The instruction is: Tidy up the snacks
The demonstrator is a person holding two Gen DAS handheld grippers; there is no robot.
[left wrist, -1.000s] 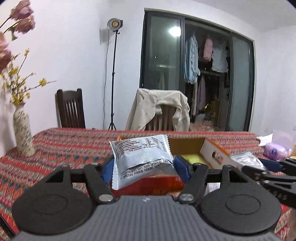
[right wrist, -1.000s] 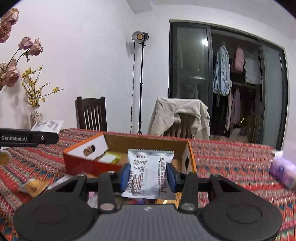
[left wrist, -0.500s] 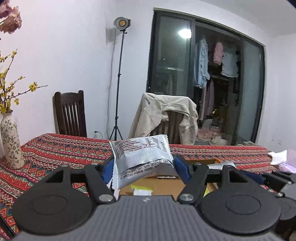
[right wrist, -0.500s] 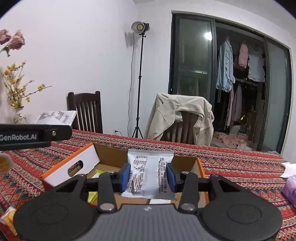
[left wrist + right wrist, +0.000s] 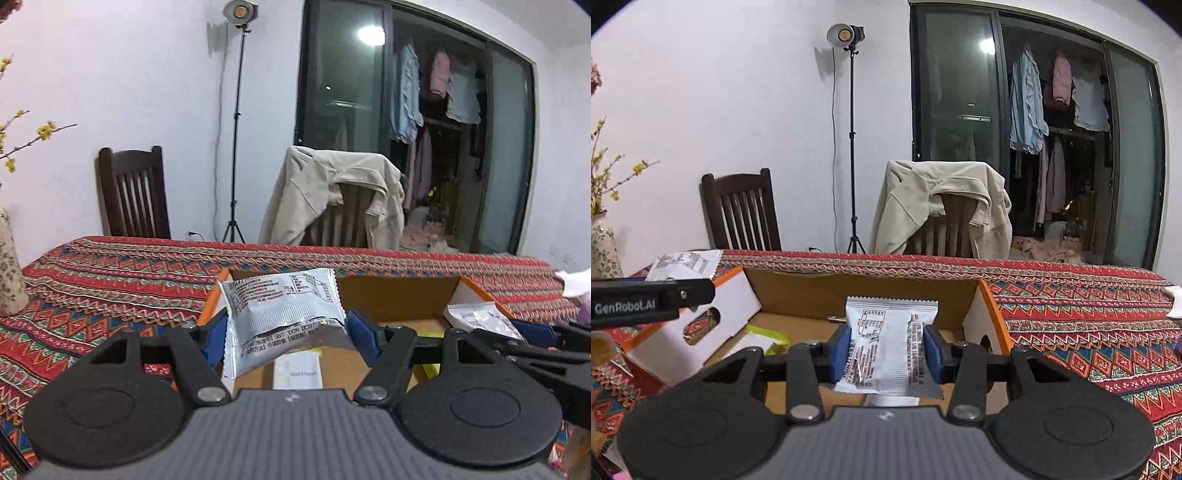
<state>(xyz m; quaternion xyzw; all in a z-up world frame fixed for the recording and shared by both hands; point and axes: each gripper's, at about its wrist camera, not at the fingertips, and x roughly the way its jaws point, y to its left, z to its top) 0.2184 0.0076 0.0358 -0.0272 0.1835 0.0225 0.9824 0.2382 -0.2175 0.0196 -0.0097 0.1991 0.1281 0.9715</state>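
An open cardboard box (image 5: 399,295) with orange edges and white ends lies on the patterned tablecloth. My left gripper (image 5: 288,334) hangs over the box's left part with a silver snack packet (image 5: 284,310) between its blue pads. The jaws are opening, though the pads still touch the packet. My right gripper (image 5: 886,350) is over the box (image 5: 864,291) too, with a second silver packet (image 5: 886,332) upright between its pads; its jaws are also opening. In the left wrist view the right gripper (image 5: 554,336) and its packet (image 5: 480,319) show at the right.
A yellow-green wrapper (image 5: 764,338) and a white card (image 5: 297,373) lie inside the box. A patterned vase (image 5: 9,280) stands at the table's left. Behind the table are a dark wooden chair (image 5: 133,195), a chair draped with a beige jacket (image 5: 332,199) and a lamp stand (image 5: 236,122).
Both grippers have moved forward with their packets and now hang over the box's inside. The box has drawn closer and lower in both views.
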